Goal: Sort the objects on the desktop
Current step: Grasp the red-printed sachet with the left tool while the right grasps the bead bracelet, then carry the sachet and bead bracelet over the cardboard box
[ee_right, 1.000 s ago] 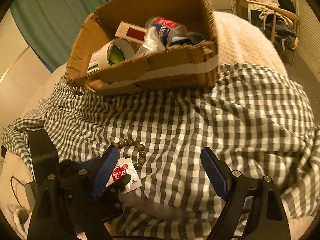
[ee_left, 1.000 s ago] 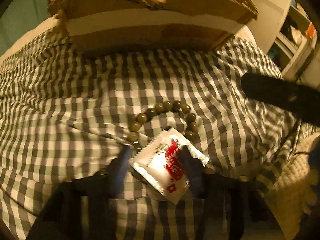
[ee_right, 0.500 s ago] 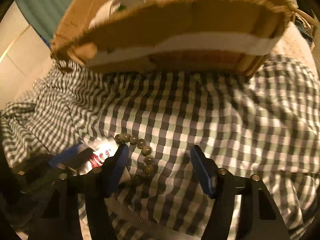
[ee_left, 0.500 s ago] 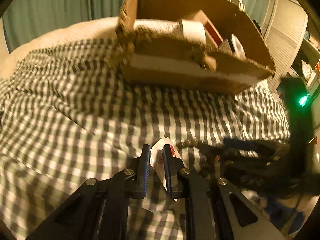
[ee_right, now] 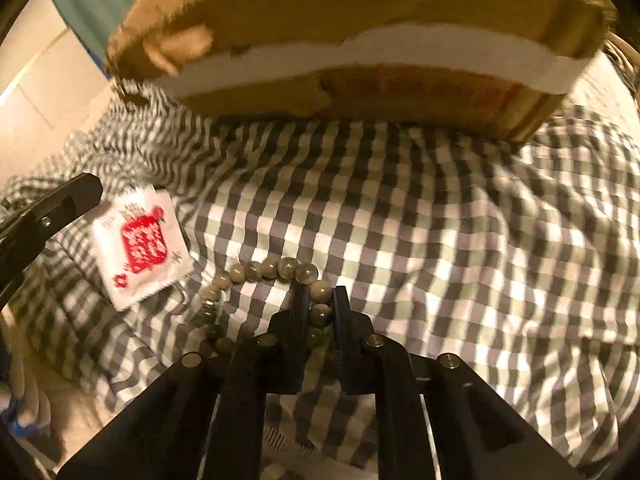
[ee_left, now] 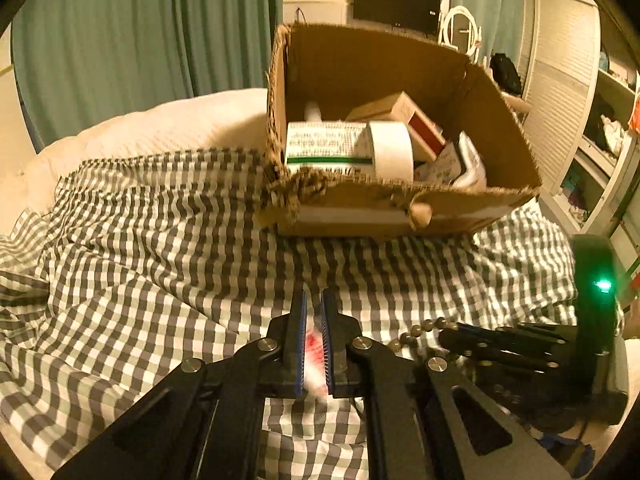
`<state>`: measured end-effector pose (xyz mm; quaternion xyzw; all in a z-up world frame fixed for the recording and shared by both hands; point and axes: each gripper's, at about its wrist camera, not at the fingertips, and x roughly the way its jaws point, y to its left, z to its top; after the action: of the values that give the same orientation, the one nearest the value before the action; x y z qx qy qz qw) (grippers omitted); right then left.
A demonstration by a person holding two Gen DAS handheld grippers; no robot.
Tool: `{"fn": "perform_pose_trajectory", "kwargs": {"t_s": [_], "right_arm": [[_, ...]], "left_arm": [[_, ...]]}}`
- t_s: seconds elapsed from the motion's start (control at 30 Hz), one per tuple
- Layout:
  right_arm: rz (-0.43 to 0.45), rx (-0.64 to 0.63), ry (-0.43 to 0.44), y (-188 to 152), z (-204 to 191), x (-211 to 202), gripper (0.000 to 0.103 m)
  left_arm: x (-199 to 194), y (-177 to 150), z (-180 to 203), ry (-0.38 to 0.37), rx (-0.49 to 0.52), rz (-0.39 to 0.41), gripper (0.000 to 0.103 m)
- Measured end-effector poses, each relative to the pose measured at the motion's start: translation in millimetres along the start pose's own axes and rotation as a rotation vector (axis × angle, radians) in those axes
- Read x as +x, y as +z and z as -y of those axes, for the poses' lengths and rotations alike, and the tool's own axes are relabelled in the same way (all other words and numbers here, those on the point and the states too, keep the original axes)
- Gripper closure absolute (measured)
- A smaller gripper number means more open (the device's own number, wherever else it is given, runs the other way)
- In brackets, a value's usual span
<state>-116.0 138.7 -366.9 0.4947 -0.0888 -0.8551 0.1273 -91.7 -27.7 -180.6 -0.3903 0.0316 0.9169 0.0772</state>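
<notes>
Our left hand-held gripper (ee_left: 313,340) pinches the white-red sachet (ee_right: 140,246); right hand-held gripper (ee_right: 320,312) clamps the bead bracelet (ee_right: 264,272) on the checked cloth (ee_right: 440,240); elastic could snag fabric lifting toward the far cardboard box (ee_left: 384,128).

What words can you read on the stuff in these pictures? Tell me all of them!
None can be read for sure.
White packet: red block of print, too blurred.
White box with green stripe in the cardboard box: rows of print, too small.
Red and tan box: no readable text.
Black screen at the back: tiny mark, unreadable.
Bead bracelet: no writing.
</notes>
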Motion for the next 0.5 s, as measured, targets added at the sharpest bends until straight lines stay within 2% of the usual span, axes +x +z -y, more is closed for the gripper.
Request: {"fn": "perform_pose_trajectory", "kwargs": {"t_s": [0.23,0.33,0.4,0.47,0.5], "right_arm": [[0.141,0.021,0.013,-9.4,5.2,-58.2,0.092],[0.198,0.025,0.007,-9.7,4.0,-81.1,0.092],[0.237,0.019,-0.004,-7.1,5.2,-98.2,0.092],[0.27,0.021,-0.013,-5.6,6.1,-112.4,0.092],[0.287,0.026,-0.013,-4.1,8.2,-122.1,0.092]], "left_arm": [[-17.1,5.0,-2.6,-0.037,-0.026,0.017,0.098],[-6.0,0.3,1.2,-0.046,-0.006,-0.047,0.096],[5.6,-4.8,2.1,-0.026,-0.004,-0.076,0.086],[24.4,-10.2,4.0,-0.022,0.016,-0.15,0.04],[32.5,-13.5,5.0,-0.002,0.024,-0.171,0.036]]}}
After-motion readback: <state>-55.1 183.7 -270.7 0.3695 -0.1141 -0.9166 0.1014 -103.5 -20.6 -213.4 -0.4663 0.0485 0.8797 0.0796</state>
